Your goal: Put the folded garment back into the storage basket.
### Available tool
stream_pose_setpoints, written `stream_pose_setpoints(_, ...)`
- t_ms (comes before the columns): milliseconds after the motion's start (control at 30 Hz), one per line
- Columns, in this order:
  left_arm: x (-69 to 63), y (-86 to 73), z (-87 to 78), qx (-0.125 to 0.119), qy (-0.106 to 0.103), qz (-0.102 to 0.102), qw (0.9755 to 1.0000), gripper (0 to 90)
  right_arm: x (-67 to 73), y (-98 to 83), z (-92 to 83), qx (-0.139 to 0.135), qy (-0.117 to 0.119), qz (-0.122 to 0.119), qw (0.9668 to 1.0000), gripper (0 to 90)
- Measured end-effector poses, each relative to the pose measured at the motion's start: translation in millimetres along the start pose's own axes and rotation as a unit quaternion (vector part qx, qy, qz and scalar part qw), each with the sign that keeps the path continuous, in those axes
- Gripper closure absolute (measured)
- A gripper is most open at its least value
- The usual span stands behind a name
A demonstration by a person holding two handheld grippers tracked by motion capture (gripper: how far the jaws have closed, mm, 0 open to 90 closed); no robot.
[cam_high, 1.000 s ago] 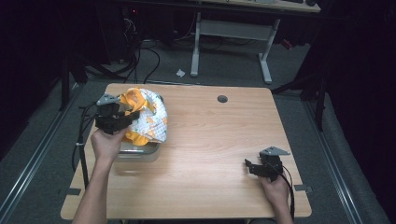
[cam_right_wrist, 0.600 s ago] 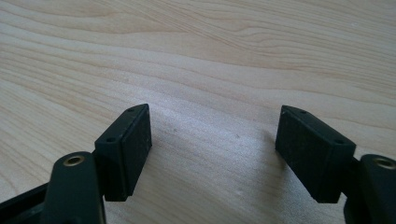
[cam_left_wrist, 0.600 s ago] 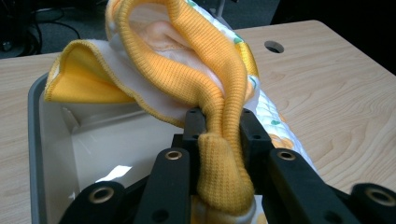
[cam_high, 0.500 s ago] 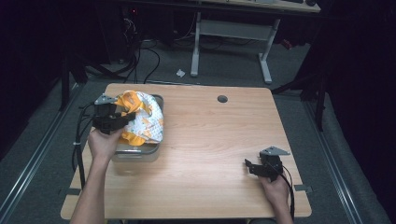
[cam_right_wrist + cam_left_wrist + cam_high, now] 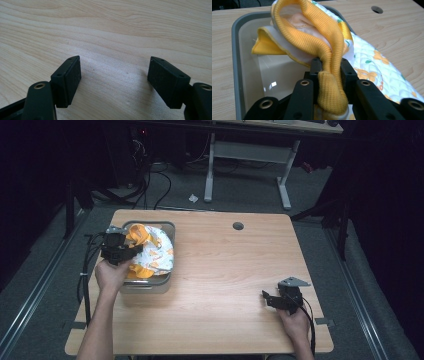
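Note:
A white quilted garment with orange flowers and an orange ribbed cuff (image 5: 329, 40) lies bunched in a grey bin (image 5: 146, 284) at the table's left. My left gripper (image 5: 131, 251) is over the bin's near left side, shut on the orange cuff (image 5: 331, 75), which is squeezed between its two black pads. Most of the cloth (image 5: 155, 252) drapes over the bin's right rim. My right gripper (image 5: 265, 298) rests low near the table's front right, jaws wide apart over bare wood (image 5: 115, 67), nothing between them.
A round cable hole (image 5: 238, 226) sits near the table's far edge. The wooden tabletop (image 5: 230, 270) stretches between bin and right gripper. Beyond the table are a desk frame (image 5: 250, 155) and floor cables.
My left gripper has carried the cloth down and back toward the left, so the bundle now sits lower in the bin. The right hand has stayed put.

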State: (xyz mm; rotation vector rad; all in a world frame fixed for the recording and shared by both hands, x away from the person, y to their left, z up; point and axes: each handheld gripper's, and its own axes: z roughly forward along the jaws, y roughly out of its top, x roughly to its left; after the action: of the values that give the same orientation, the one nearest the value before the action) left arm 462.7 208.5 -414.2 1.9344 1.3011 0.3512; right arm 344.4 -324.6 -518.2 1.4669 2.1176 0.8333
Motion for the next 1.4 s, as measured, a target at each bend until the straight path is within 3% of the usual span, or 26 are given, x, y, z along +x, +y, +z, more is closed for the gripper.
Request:
stream_pose_setpoints(367,3.8,-5.8,18.5,0.026,0.023,0.006,0.9994,76.3,0.0,0.0,0.0,0.0,0.0,0.0,1.0,27.2)
stream_pose_setpoints(767,2.2,-10.0,40.4,0.068,0.049,0.014,0.9964,74.3,-0.1,0.0,0.1,-0.001,0.0,-0.001,1.0,27.2)
stream_pose_setpoints(967,3.9,-10.5,44.3,0.09,0.078,0.004,0.9929,65.6,0.0,0.0,0.0,0.0,0.0,0.0,1.0,27.2)
stream_pose_setpoints(1000,4.6,-10.4,43.8,0.092,0.085,0.002,0.9922,59.1,0.0,0.0,0.0,0.0,0.0,0.0,1.0,27.2)
stream_pose_setpoints(1133,5.3,-10.1,41.2,0.086,0.094,-0.003,0.9919,50.1,0.0,0.0,0.0,0.0,0.0,0.0,1.0,27.2)
stream_pose_setpoints(1400,-1.6,-7.0,28.5,0.045,0.089,-0.003,0.995,41.9,0.0,0.0,0.0,0.0,0.0,0.0,1.0,27.2)
